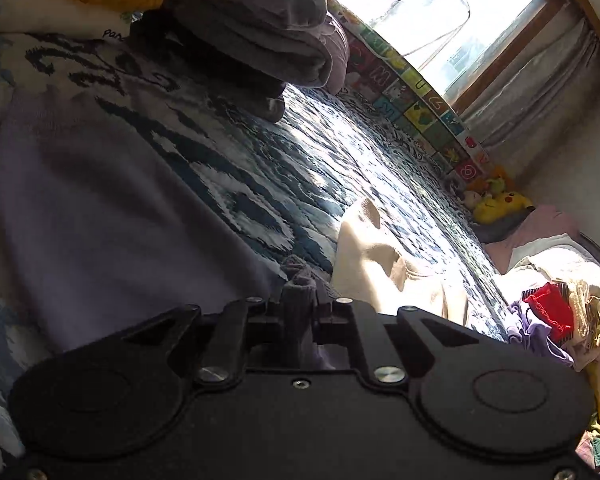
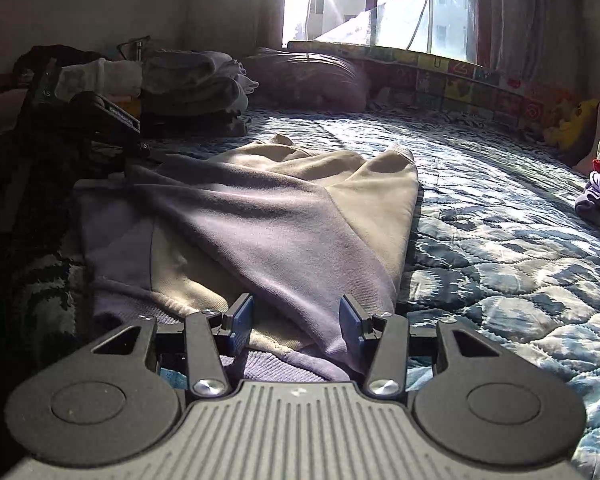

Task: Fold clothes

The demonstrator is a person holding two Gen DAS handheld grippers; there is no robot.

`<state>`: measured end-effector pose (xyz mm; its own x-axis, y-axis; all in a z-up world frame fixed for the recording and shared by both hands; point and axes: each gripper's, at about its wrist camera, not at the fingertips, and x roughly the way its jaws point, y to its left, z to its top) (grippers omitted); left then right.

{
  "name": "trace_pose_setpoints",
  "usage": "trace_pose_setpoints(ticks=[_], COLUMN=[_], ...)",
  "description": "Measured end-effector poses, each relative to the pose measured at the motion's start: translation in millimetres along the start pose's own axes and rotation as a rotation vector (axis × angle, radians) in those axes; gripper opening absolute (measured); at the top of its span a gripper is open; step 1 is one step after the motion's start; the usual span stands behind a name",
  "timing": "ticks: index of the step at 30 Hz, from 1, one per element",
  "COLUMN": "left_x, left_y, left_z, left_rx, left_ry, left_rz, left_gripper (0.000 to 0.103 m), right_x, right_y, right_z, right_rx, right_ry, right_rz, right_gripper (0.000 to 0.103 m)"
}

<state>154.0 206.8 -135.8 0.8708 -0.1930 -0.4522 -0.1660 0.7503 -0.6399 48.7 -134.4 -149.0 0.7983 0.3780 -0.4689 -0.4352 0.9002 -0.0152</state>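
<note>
A lavender and beige sweatshirt [image 2: 268, 216] lies on the blue patterned quilt [image 2: 500, 248], with one lavender fold drawn diagonally across the beige part. In the left wrist view my left gripper [image 1: 300, 292] is shut on a bunched edge of the lavender fabric [image 1: 100, 220], and the beige part [image 1: 380, 264] lies just beyond. My right gripper [image 2: 296, 320] stands open at the near hem, its blue pads [image 2: 242, 316] on either side of the cloth. In the right wrist view the left gripper's body [image 2: 116, 120] shows at the garment's far left corner.
A stack of folded clothes [image 1: 252, 32] sits at the head of the bed beside a pillow [image 2: 308, 76]. A heap of unfolded clothes [image 1: 552, 312] lies to the right. A yellow plush toy [image 1: 496, 204] and a colourful foam mat [image 2: 460, 84] line the window side.
</note>
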Motion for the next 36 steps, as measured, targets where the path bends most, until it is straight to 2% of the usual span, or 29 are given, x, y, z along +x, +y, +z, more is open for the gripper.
trace_pose_setpoints(ticks=[1,2,3,5,7,8,9,10,12,19,23,25,29,36], left_x=[-2,-5,-7,-11,-11,-9,-7,-7,-12,-18,-16,-7,21,83], left_y=[2,3,4,6,-2,-8,-15,-20,-25,-58,-94,-118,-162,-215], left_z=[1,2,1,-1,-5,-6,-8,-10,-10,-1,5,7,7,4], left_rx=[-0.028,-0.038,-0.047,-0.055,0.029,0.081,0.140,0.176,0.187,0.201,0.200,0.213,0.229,0.190], left_ry=[0.005,0.002,0.007,0.014,0.022,0.029,0.032,0.018,-0.002,-0.006,-0.003,0.010,0.035,0.084], left_rz=[-0.013,-0.023,-0.024,-0.025,0.008,0.023,0.040,0.054,0.044,0.036,0.000,-0.015,-0.001,0.014], left_gripper=[0.023,0.038,0.043,0.043,0.035,0.013,0.005,0.005,0.005,0.005,0.005,0.005,0.005,0.005], right_x=[-2,-5,-8,-11,-9,-1,10,15,11,5,10,15,14,8], right_y=[0,0,1,1,0,-1,-1,-1,0,-3,-6,-6,-8,-16], right_z=[1,2,3,7,10,10,8,5,8,14,14,11,8,3], right_rx=[-0.003,-0.007,-0.013,-0.026,-0.022,-0.015,-0.008,-0.006,-0.008,-0.040,-0.033,-0.034,-0.021,0.017], right_ry=[-0.008,-0.026,-0.045,-0.085,-0.099,-0.062,0.007,0.029,0.037,-0.049,-0.027,0.007,0.010,0.016], right_rz=[-0.001,-0.002,-0.002,0.005,0.018,0.023,0.029,0.031,0.032,0.042,0.063,0.075,0.086,0.107], right_gripper=[0.048,0.048,0.048,0.048,0.048,0.050,0.052,0.052,0.053,0.052,0.054,0.056,0.057,0.055])
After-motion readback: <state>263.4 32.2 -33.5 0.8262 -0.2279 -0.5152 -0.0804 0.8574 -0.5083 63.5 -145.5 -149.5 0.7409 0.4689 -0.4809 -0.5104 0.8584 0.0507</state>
